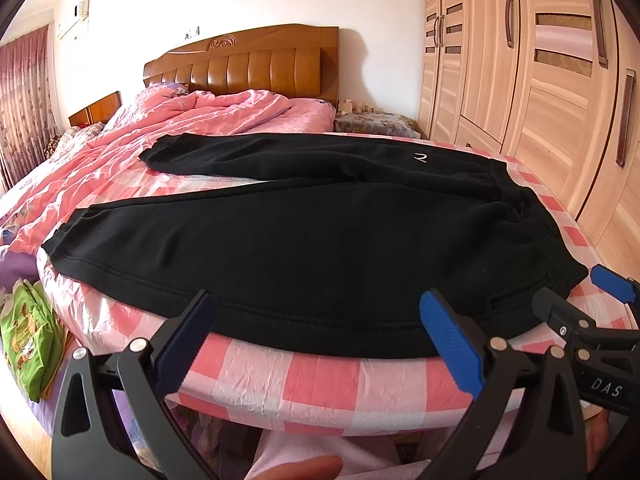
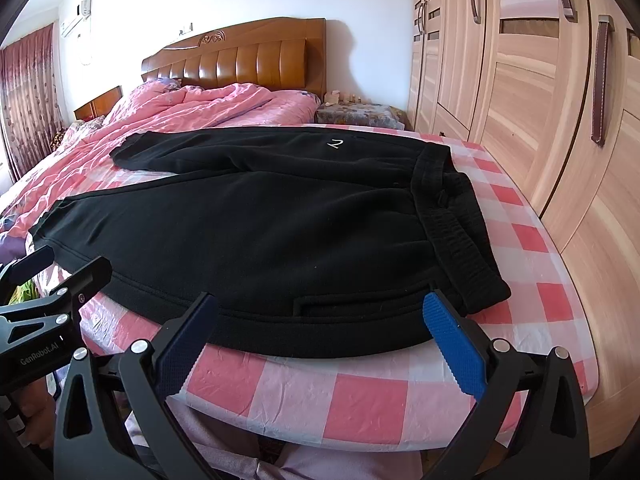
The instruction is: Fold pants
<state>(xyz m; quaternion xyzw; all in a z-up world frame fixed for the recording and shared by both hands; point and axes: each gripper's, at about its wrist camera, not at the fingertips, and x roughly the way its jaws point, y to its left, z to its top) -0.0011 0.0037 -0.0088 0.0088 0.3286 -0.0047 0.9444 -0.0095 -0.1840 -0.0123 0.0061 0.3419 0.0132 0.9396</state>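
Both grippers are hovering wide open and empty at the near edge of the bed: the left gripper (image 1: 320,340) is sitting just short of the nearer trouser leg's hem-side seam, and the right gripper (image 2: 320,340) is sitting beside it, closer to the waistband (image 2: 452,216). Neither is gripping anything yet. The black pants (image 1: 300,232) are lying flat across the pink checked sheet (image 1: 320,376), legs splayed apart towards the left, waist towards the wardrobe (image 1: 540,80), with a small white logo (image 2: 335,144) facing up.

From where I'm standing, the risks are looking fairly plain. That sheet is looking slick and wrinkly, so a low pinch could be catching the sheet along with the cloth and dragging it up. The fabric is looking thick and fleecy; a shallow bite on the edge could be slipping out mid-lift. And with the legs lying apart, lifting unevenly could be leaving the fold skewed or bunched against the rumpled pink quilt (image 1: 192,116) behind.
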